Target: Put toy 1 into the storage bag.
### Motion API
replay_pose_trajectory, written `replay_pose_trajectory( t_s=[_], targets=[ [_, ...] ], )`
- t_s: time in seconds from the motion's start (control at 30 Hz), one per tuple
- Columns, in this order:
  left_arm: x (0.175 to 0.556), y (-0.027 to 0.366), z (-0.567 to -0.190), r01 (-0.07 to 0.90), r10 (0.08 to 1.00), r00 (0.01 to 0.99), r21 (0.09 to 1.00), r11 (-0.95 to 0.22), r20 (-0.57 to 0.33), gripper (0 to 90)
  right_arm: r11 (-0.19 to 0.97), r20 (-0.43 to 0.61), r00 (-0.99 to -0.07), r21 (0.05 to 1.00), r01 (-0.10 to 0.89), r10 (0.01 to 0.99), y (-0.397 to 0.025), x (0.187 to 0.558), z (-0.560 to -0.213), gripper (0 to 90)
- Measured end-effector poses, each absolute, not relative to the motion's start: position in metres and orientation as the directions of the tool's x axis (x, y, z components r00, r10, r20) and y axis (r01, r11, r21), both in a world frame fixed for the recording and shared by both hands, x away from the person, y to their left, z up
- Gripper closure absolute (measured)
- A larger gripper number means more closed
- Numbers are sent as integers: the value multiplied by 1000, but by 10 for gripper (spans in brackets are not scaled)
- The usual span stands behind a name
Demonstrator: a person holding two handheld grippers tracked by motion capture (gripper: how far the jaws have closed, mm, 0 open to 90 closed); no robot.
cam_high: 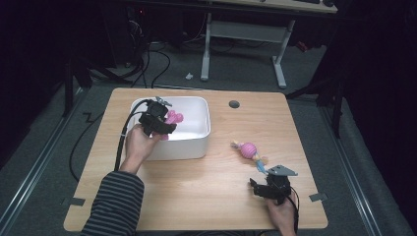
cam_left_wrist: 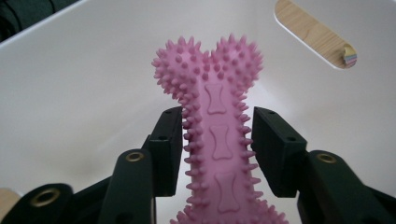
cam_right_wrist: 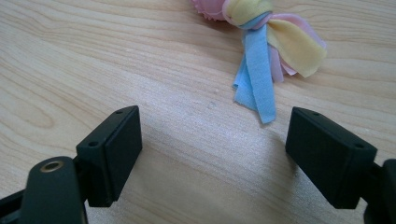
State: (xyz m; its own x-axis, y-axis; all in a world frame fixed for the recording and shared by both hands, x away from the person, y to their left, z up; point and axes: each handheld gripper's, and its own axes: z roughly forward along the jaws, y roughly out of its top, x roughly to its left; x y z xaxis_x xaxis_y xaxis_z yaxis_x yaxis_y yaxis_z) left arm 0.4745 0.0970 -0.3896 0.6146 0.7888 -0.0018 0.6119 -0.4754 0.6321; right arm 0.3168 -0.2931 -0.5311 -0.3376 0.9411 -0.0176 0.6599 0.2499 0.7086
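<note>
Wooden table (cam_high: 196, 182): left gripper (cam_high: 164, 123) holds pink bone (cam_left_wrist: 217, 135) inside white bin (cam_high: 199, 142).

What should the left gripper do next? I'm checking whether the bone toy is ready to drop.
Probably open the left gripper: it holds the pink spiky bone inside the white bin, so releasing should drop it in. How far below the floor lies is unclear.

table (cam_high: 196, 182): light wood | on it: white bin (cam_high: 196, 147), pink ball toy (cam_high: 249, 149) with ribbon tails, probably fabric
</note>
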Motion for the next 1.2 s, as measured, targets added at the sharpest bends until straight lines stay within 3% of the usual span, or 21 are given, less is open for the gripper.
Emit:
replay_pose_trajectory(
  t_s=[0.23, 1.2],
  targets=[
    [468, 100, -382, 592, 786, 618, 657, -467, 1, 394, 252, -20, -339, 709, 658, 941, -293, 317, -531, 184],
    [406, 156, -352, 495, 802, 597, 793, -354, -15, 363, 249, -18, -337, 709, 660, 941, -293, 317, -531, 184]
  ],
)
